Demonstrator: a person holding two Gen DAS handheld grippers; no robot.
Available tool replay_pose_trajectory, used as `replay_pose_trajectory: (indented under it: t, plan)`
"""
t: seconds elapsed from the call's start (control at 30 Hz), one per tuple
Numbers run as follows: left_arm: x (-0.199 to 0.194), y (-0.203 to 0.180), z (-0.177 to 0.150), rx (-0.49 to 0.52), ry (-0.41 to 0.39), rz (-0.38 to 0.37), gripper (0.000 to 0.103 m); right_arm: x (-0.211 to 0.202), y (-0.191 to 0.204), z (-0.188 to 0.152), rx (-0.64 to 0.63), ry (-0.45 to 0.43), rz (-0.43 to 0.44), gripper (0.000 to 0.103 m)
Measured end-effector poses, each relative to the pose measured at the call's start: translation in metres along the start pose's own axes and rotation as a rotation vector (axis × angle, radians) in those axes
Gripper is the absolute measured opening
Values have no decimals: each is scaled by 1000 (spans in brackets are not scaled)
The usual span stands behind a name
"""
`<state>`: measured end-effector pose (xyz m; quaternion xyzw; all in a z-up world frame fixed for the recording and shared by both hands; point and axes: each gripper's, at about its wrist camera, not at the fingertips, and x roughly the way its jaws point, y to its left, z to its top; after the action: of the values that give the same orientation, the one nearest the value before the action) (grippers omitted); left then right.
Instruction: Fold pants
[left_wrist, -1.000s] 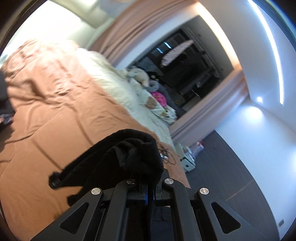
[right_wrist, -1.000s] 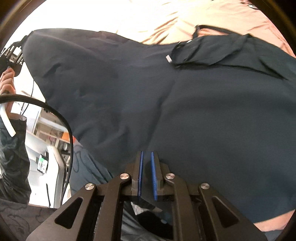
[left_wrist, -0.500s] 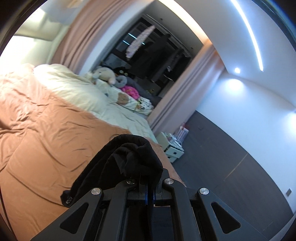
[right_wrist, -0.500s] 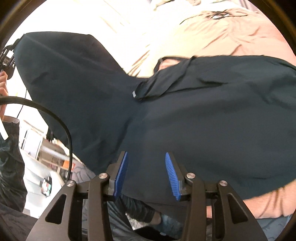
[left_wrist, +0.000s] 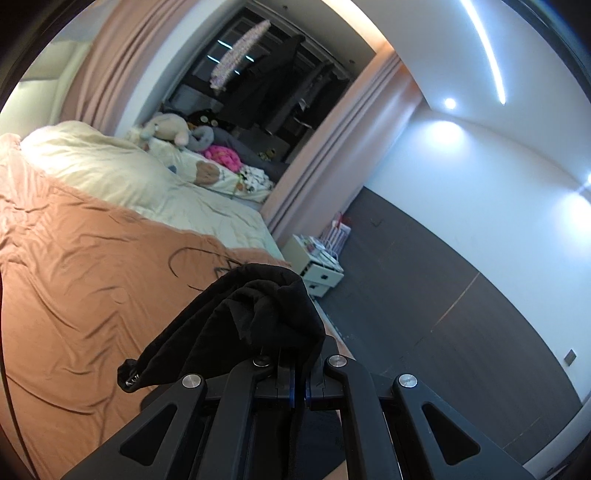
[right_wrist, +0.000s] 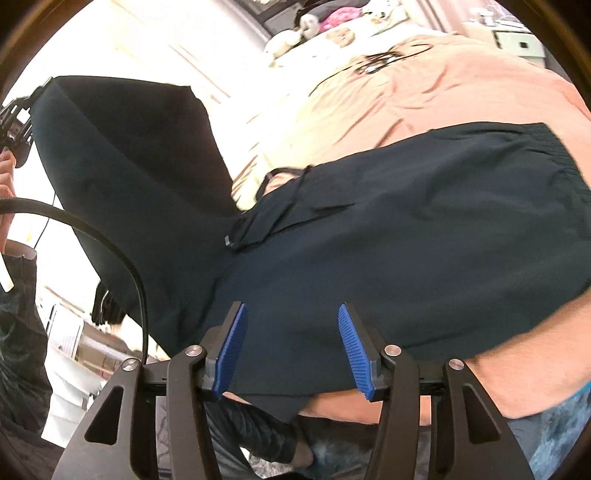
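Dark navy pants (right_wrist: 388, 236) lie spread on the orange bedspread (right_wrist: 443, 88), one end lifted up toward the upper left. In the left wrist view my left gripper (left_wrist: 299, 387) is shut on a bunched black fold of the pants (left_wrist: 258, 314), held above the bed. That same gripper shows at the far left edge of the right wrist view, with a hand (right_wrist: 5, 173) on it. My right gripper (right_wrist: 291, 350) hovers over the near edge of the pants, its jaws opening, blue pads (right_wrist: 231, 350) apart and nothing pressed between them.
The bed (left_wrist: 74, 266) carries a cream duvet (left_wrist: 122, 173), stuffed toys (left_wrist: 173, 129) and a black cable (left_wrist: 192, 254). A white bedside drawer unit (left_wrist: 317, 266) stands on the dark floor beside pink curtains. A black cable (right_wrist: 92, 229) arcs at the left of the right wrist view.
My right gripper went from shut to open and drew back, so more of the pants and bed shows. My left gripper rose and swung with the pants, still shut on them.
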<state>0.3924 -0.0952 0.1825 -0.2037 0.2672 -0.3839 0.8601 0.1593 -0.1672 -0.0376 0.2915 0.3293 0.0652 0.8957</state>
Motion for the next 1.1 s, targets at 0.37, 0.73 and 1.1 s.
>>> replay_pose_trajectory:
  t: [0.37, 0.73, 1.1]
  plan:
    - [83, -37, -23, -5, 107, -23, 2, -47, -33, -12, 85, -63, -37, 50]
    - [182, -65, -77, 15, 278, -46, 2, -74, -57, -20, 150, -93, -70, 50]
    - [262, -96, -171, 57, 567, -144, 3, -105, -78, -26, 213, -121, -127, 50]
